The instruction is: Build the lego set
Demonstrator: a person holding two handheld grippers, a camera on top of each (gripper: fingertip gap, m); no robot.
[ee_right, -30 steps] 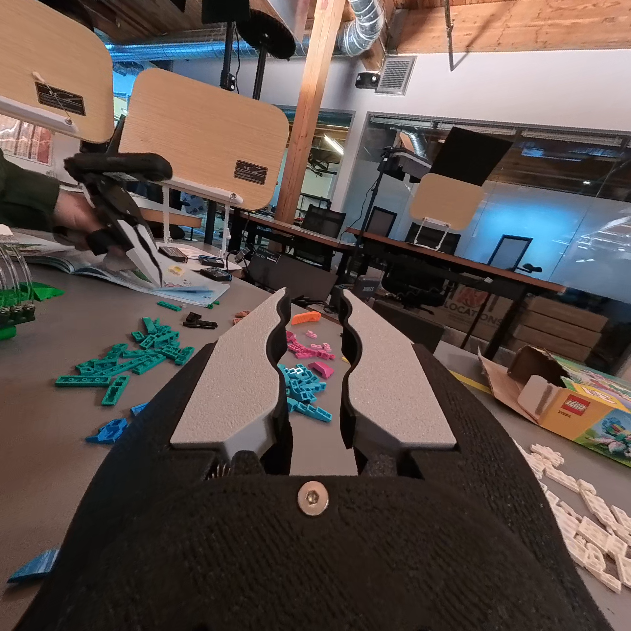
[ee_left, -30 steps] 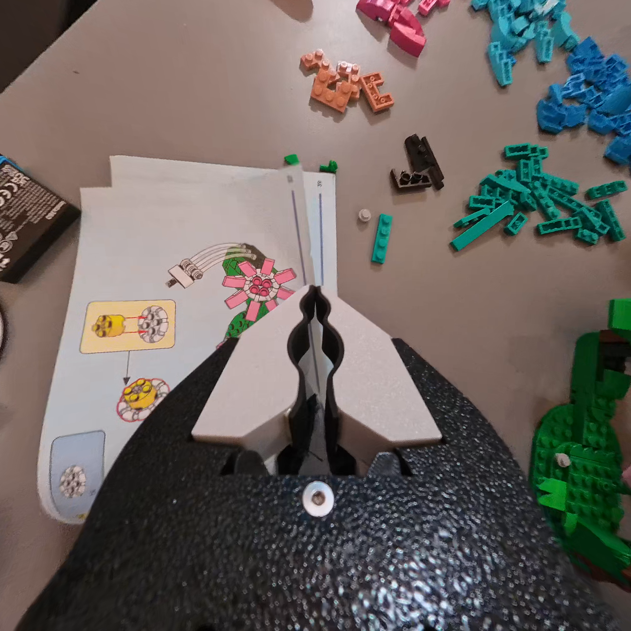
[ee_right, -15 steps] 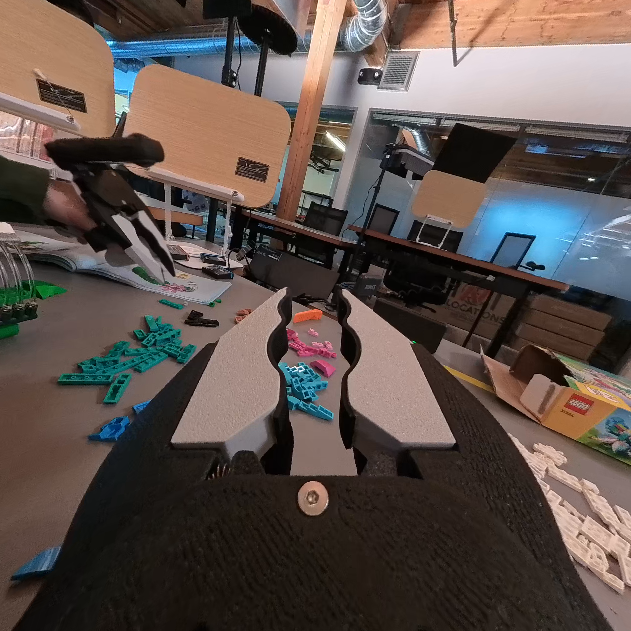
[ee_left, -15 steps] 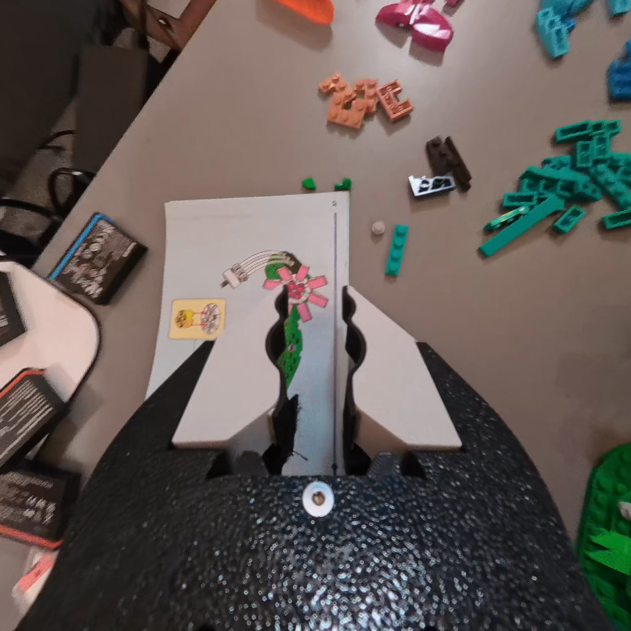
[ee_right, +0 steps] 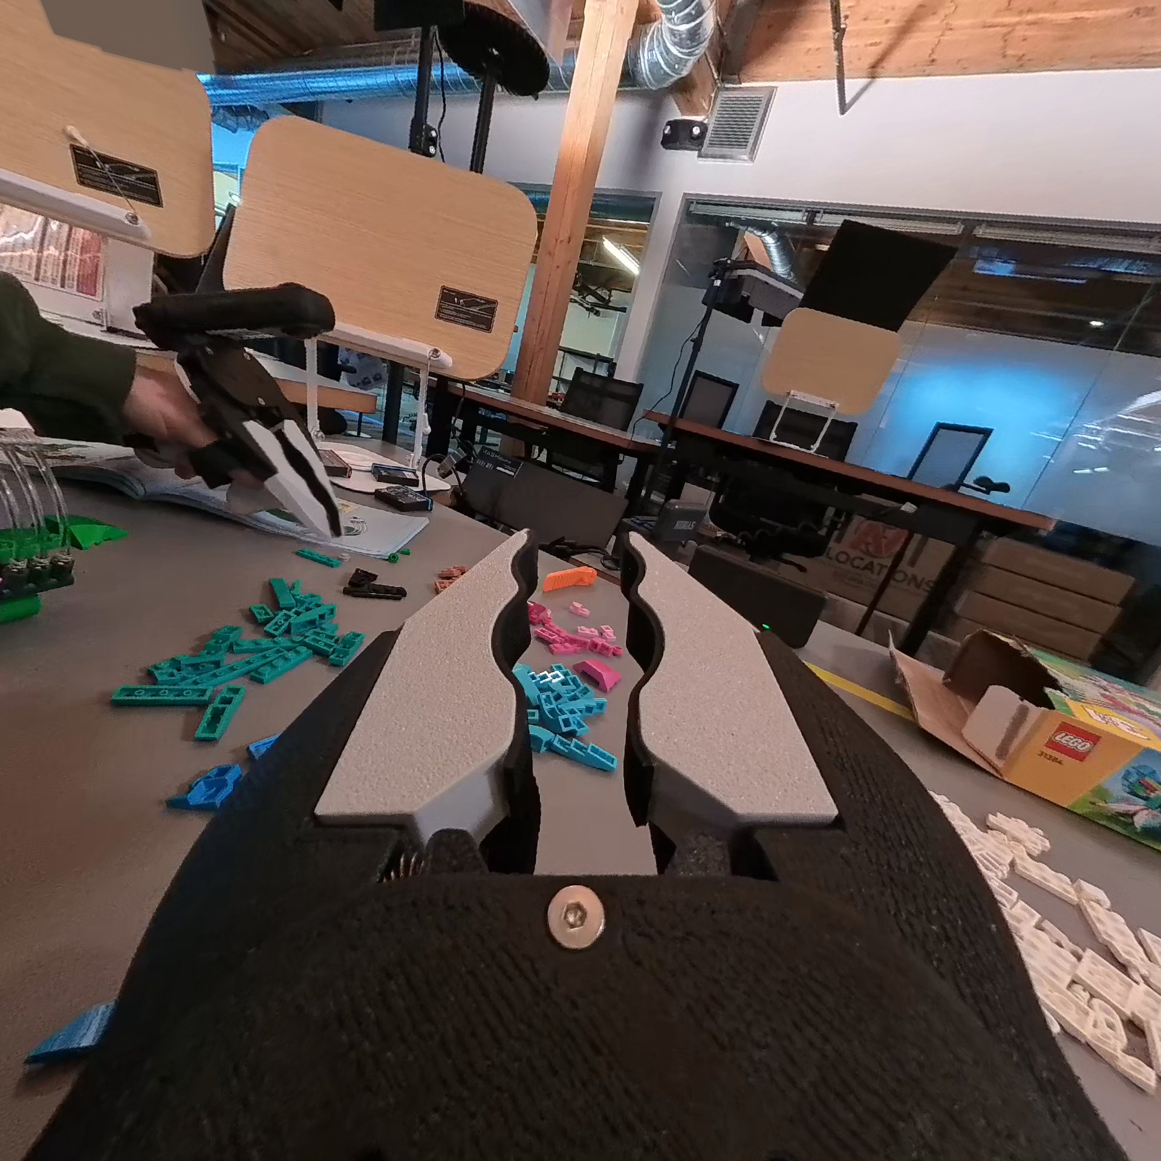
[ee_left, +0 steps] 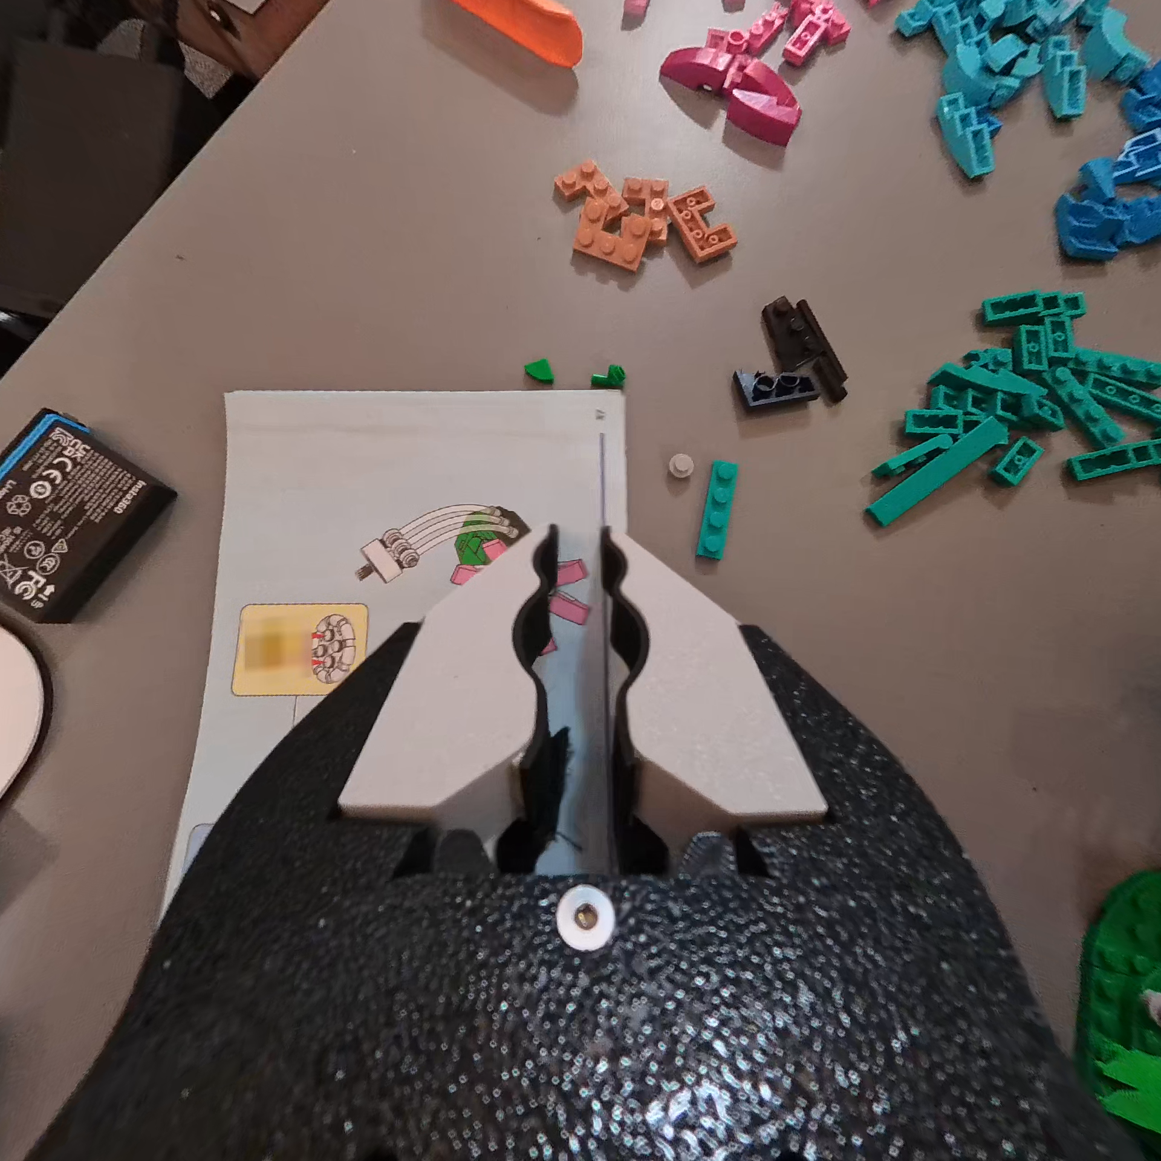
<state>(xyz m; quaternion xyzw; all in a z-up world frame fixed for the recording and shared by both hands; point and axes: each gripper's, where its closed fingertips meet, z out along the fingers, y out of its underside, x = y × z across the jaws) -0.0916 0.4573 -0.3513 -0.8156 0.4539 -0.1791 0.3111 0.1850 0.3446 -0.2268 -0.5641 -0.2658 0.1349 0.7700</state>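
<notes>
— Green build [ee_left: 1124, 980], where's it sit?
— Bottom-right corner of left wrist view, mostly cut off by the frame. In right wrist view it's at the far left edge of the grey table [ee_left: 377, 220], w/ clear curved strands on top.
— Instruction booklet [ee_left: 408, 477]?
— Flat on the table, open to a page w/ a flower diagram. Left gripper [ee_left: 578, 534] is above its right part, jaws a little apart, nothing between them; page shows thru the gap.
— Loose parts near it?
— Teal 1-wide plate [ee_left: 716, 509] just right of the booklet, small grey round stud [ee_left: 680, 465] between them. Two tiny green bits [ee_left: 573, 374] just past the top edge. Black pieces [ee_left: 795, 355] further right, then the teal pile [ee_left: 1030, 402]. Salmon plates [ee_left: 641, 217] beyond, magenta pieces [ee_left: 741, 69] and light-blue pile [ee_left: 1005, 63] at the far edge, orange tool [ee_left: 521, 25] top centre.
— Right gripper [ee_right: 578, 543]?
— Jaws apart, empty, hovering over the table, pointing toward the pink and light-blue piles. White pieces [ee_right: 1068, 942] to its right, set's box [ee_right: 1036, 747] beyond those.
— Else?
— Black battery pack [ee_left: 69, 521] left of the booklet.
</notes>
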